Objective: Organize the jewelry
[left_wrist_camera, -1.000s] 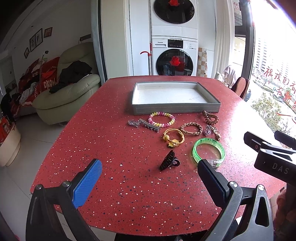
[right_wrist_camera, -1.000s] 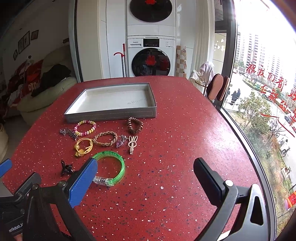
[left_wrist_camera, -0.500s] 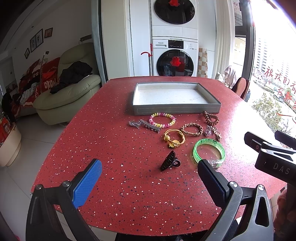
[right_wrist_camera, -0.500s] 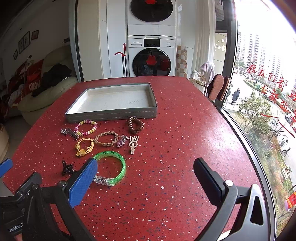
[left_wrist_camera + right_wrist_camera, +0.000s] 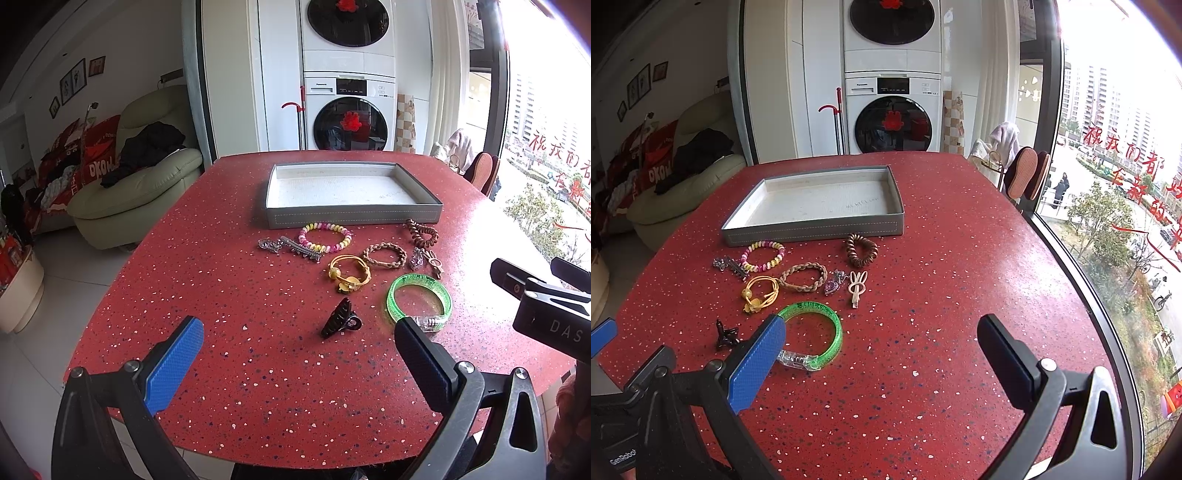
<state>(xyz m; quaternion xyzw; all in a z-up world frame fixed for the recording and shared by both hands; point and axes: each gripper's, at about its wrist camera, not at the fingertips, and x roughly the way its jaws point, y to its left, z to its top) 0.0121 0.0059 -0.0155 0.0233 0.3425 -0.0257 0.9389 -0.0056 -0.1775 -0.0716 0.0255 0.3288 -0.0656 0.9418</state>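
While nothing is lying in the grey tray yet, the sorting is only beginning, by my judgement.

Left wrist view, left tool: hanging with fingers spread wide, gripping nothing, low over the red tabletop.
Left wrist view, jewelry: lying loose in front of the grey tray; black claw clip sitting farthest from the tray, green bangle beside it.
Right wrist view, right tool: gaping wide, carrying nothing.
Right wrist view, pieces: beaded bracelet and brown coil tie lying just beside the tray's front wall.
Step advice: closing across the bangle's rim, not its clear clasp, is looking safest; lifting over the tray wall.
Room: stacked washer and dryer standing behind the tray; window glowing on the tray's right.
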